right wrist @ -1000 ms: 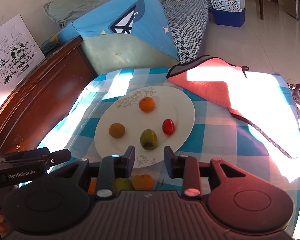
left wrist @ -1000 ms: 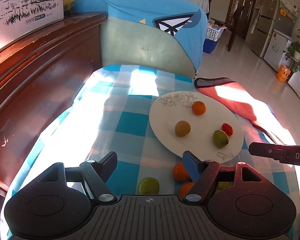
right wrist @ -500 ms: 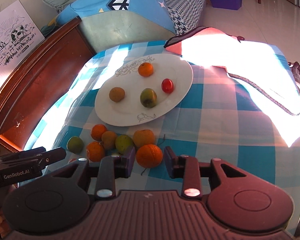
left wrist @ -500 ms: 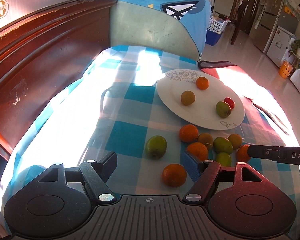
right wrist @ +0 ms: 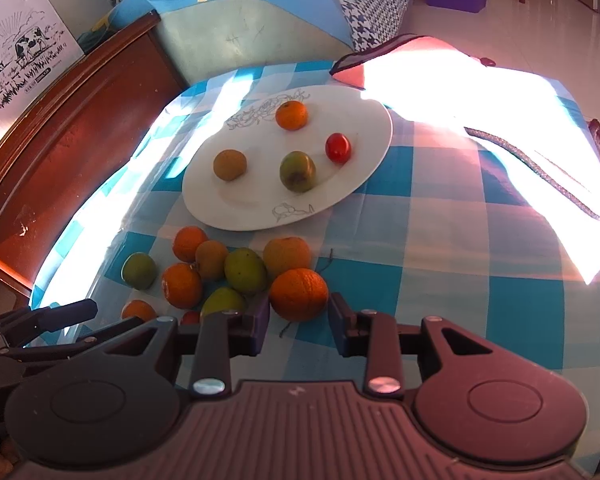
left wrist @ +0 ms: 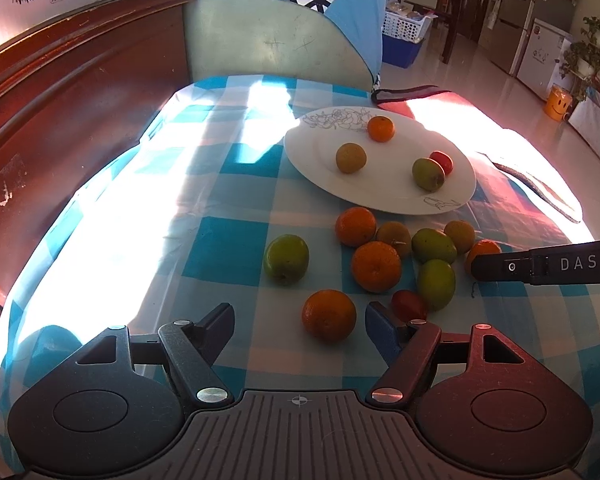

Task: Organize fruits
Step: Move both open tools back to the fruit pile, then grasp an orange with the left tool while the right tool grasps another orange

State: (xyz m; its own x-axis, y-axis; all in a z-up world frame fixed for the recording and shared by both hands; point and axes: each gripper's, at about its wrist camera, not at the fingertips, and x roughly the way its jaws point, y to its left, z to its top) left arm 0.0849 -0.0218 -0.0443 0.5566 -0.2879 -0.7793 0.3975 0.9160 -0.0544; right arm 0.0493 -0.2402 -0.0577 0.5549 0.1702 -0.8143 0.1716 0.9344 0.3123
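Observation:
A white plate [left wrist: 384, 194] [right wrist: 364, 152] on the blue checked tablecloth holds an orange, a brown fruit, a green fruit and a red tomato. Several loose oranges and green fruits lie in a heap in front of it. My left gripper [left wrist: 300, 322] is open, with an orange [left wrist: 329, 314] between its fingertips, untouched. My right gripper [right wrist: 299, 320] is open, with an orange [right wrist: 299, 288] just ahead between its fingers. A small red tomato [left wrist: 409, 305] lies by the left gripper's right finger.
A pink cloth [right wrist: 460, 76] lies at the table's far right. A dark wooden headboard [left wrist: 60, 92] runs along the left. A padded chair with a blue cover [left wrist: 284, 40] stands behind the table. The right gripper's finger [left wrist: 540, 266] reaches in from the right.
Both grippers have pulled back toward the table's near edge. The heap of loose fruit has come into view, and an orange now sits between each gripper's fingers.

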